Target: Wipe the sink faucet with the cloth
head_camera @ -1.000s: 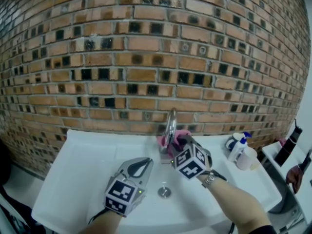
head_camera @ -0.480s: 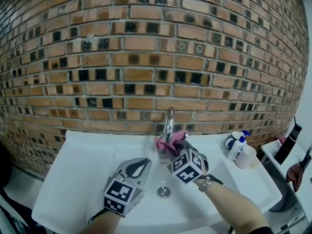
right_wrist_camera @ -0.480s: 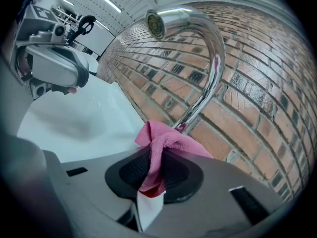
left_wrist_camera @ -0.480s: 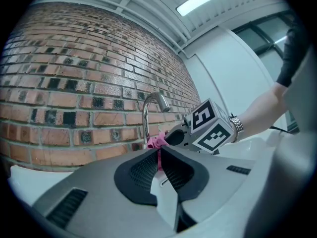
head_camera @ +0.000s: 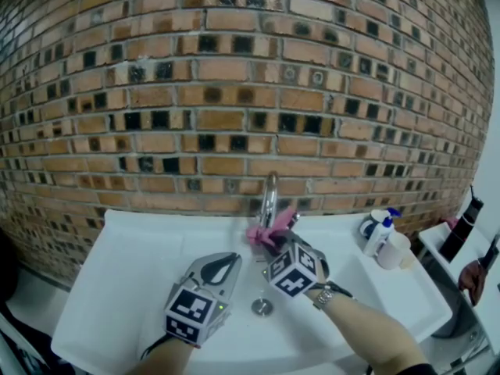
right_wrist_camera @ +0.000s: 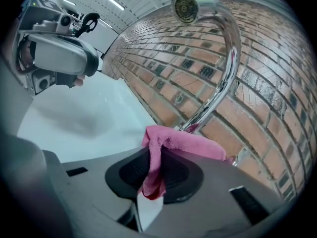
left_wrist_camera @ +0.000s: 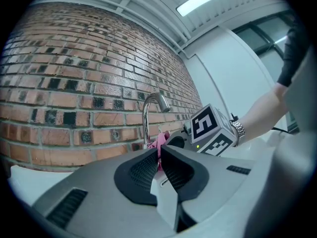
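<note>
A chrome gooseneck faucet [head_camera: 271, 196] rises at the back of the white sink [head_camera: 133, 272]. My right gripper [head_camera: 279, 241] is shut on a pink cloth [head_camera: 264, 232] and holds it against the low part of the faucet stem. In the right gripper view the cloth [right_wrist_camera: 171, 144] is pinched between the pads and drapes onto the stem [right_wrist_camera: 223, 78]. My left gripper [head_camera: 228, 261] hovers over the basin, shut with nothing in it; in its own view the jaws [left_wrist_camera: 159, 155] meet, with the faucet [left_wrist_camera: 146, 118] beyond them.
A brick wall [head_camera: 234, 92] stands right behind the sink. The drain [head_camera: 262, 306] lies between my hands. A blue-capped bottle [head_camera: 380, 235] and a white cup [head_camera: 394, 250] sit on the sink's right rim. A dark bottle [head_camera: 461, 234] stands at the far right.
My right gripper has slid down the faucet stem with the cloth, toward the base. The left gripper has stayed put.
</note>
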The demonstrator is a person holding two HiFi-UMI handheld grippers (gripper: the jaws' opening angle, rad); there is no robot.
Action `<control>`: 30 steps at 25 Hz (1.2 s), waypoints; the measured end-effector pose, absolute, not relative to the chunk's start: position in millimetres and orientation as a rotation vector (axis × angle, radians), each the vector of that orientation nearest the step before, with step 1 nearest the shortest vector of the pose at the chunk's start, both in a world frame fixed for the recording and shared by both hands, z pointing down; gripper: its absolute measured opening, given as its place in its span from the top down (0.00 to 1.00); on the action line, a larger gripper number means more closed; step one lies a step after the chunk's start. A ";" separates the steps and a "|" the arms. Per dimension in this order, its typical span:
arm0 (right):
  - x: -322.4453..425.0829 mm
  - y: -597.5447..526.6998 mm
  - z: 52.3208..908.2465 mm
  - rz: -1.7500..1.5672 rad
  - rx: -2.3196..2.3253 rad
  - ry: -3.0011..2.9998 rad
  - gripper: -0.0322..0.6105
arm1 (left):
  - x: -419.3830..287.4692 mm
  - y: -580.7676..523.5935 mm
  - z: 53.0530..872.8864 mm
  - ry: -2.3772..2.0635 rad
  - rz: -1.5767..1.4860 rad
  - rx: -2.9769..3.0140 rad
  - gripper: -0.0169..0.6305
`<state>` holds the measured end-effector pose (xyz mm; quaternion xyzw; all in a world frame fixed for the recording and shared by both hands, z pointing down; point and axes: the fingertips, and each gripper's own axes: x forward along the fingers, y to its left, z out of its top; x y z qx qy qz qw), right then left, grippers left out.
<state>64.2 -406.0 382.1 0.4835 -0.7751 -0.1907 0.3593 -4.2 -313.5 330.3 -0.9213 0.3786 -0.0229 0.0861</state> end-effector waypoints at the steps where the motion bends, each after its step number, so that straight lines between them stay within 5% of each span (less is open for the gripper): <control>1: 62.9 -405.9 383.3 -0.491 1.238 -1.998 0.85 | -4.1 -313.4 330.2 1.127 -0.068 -2.745 0.96; 30: 71.7 -404.6 417.5 -0.378 1.146 -1.937 0.85 | -5.0 -312.7 328.2 1.131 -0.060 -2.743 0.96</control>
